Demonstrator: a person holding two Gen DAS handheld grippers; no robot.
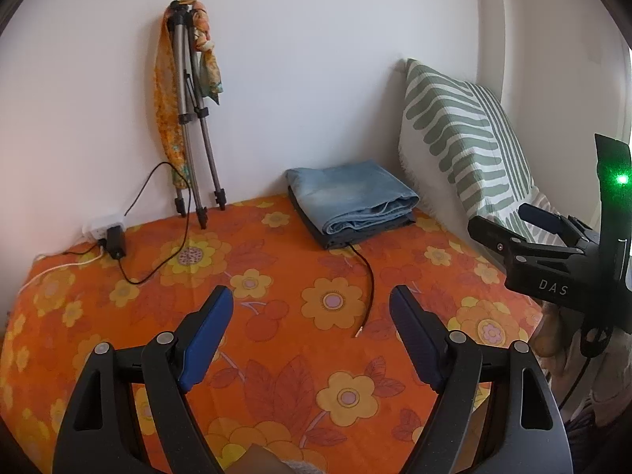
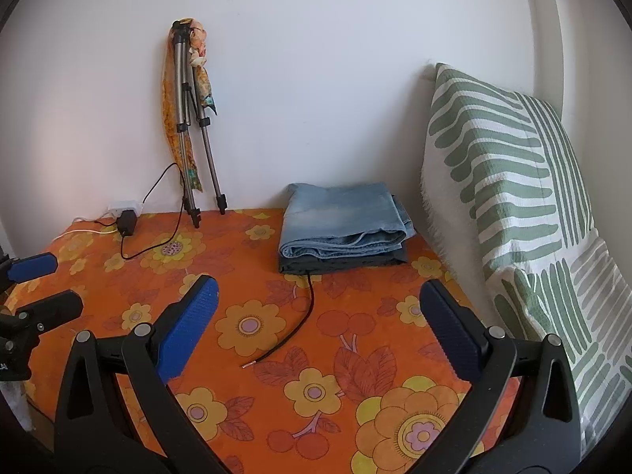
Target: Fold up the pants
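Both claws, the left claw (image 1: 311, 304) and right claw (image 2: 318, 296), hang wide open and empty low in frame over the flowered bed (image 2: 355, 339), the folded pants (image 2: 343, 217) stacked at centre; best withdrawn clear of the stack

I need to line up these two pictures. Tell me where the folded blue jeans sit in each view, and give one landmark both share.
Left wrist view: the folded blue jeans lie right of centre, at the far edge of the orange flowered cover, beside the striped pillow.
Right wrist view: the folded blue jeans lie near the centre, at the same far edge.
Shared landmark: the tripod leaning against the wall, left of the jeans.
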